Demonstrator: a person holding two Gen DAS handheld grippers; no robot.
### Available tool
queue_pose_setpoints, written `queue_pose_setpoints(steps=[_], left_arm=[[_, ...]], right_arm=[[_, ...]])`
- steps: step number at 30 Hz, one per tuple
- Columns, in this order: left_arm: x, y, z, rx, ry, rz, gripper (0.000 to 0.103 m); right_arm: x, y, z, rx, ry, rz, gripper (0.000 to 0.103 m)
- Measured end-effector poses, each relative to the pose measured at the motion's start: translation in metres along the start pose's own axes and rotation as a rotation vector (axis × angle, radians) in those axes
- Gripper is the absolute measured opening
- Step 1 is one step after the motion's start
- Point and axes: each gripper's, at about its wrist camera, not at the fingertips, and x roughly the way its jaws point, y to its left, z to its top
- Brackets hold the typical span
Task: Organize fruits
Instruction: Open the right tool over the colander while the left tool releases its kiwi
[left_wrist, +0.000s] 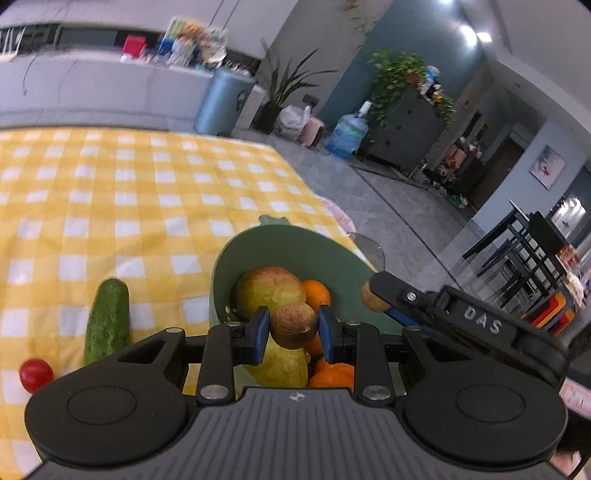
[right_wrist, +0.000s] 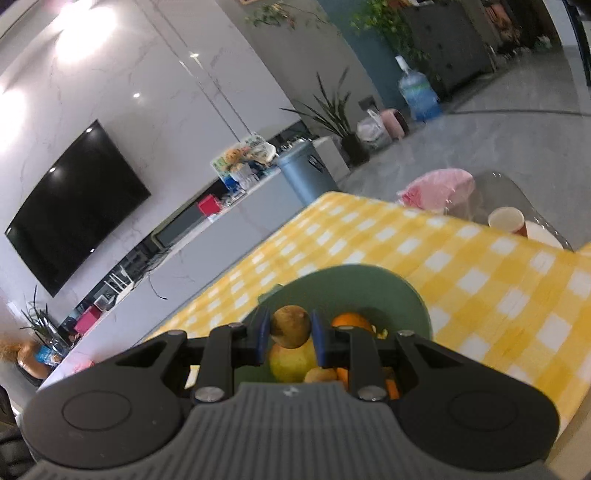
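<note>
A yellow-and-white checked tablecloth (left_wrist: 147, 206) covers the table, running out to its far right edge, where grey floor begins. Near the right end of the cloth sits a green bowl (left_wrist: 280, 243) — in it lie a large yellow-green pear (left_wrist: 269, 288), a second pear (left_wrist: 284, 365) nearer the camera, and several oranges (left_wrist: 317, 291). To the left of the bowl a cucumber (left_wrist: 109, 321) lies on the cloth, with a small red tomato (left_wrist: 36, 374) just beside its near end. The left gripper (left_wrist: 294, 326) is clenched on a brown kiwi (left_wrist: 294, 325), held above the bowl's fruit. The right gripper (right_wrist: 288, 330) likewise clamps a second brown kiwi (right_wrist: 290, 326) over the bowl — in the left wrist view it reaches in from the right with its fruit at the bowl's right rim.
</note>
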Motion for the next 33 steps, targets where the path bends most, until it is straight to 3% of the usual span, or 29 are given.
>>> queue_pose_setpoints(steps=[7, 15, 17, 18, 24, 27, 33], left_arm=[[0.012, -0.004, -0.004, -0.016, 0.031, -0.037, 0.031], [0.012, -0.013, -0.002, 0.031, -0.003, -0.056, 0.031], [0.014, -0.013, 0.0, 0.02, -0.002, -0.072, 0.031], [0.015, -0.014, 0.0, 0.02, -0.004, -0.073, 0.031], [0.015, -0.011, 0.003, 0.021, -0.047, -0.045, 0.031], [0.017, -0.007, 0.006, 0.012, -0.061, 0.012, 0.031], [0.018, 0.011, 0.009, -0.087, -0.054, -0.001, 0.031]], right_arm=[[-0.001, -0.008, 0.003, 0.068, -0.002, -0.025, 0.021], [0.0, -0.024, 0.003, 0.155, -0.006, -0.072, 0.023], [0.0, -0.024, 0.004, 0.162, -0.011, -0.089, 0.038], [-0.001, -0.025, 0.004, 0.171, -0.018, -0.091, 0.04], [-0.004, -0.032, 0.006, 0.21, -0.035, -0.088, 0.042], [-0.003, -0.034, 0.006, 0.22, -0.029, -0.082, 0.042], [-0.002, -0.035, 0.007, 0.226, -0.024, -0.078, 0.043]])
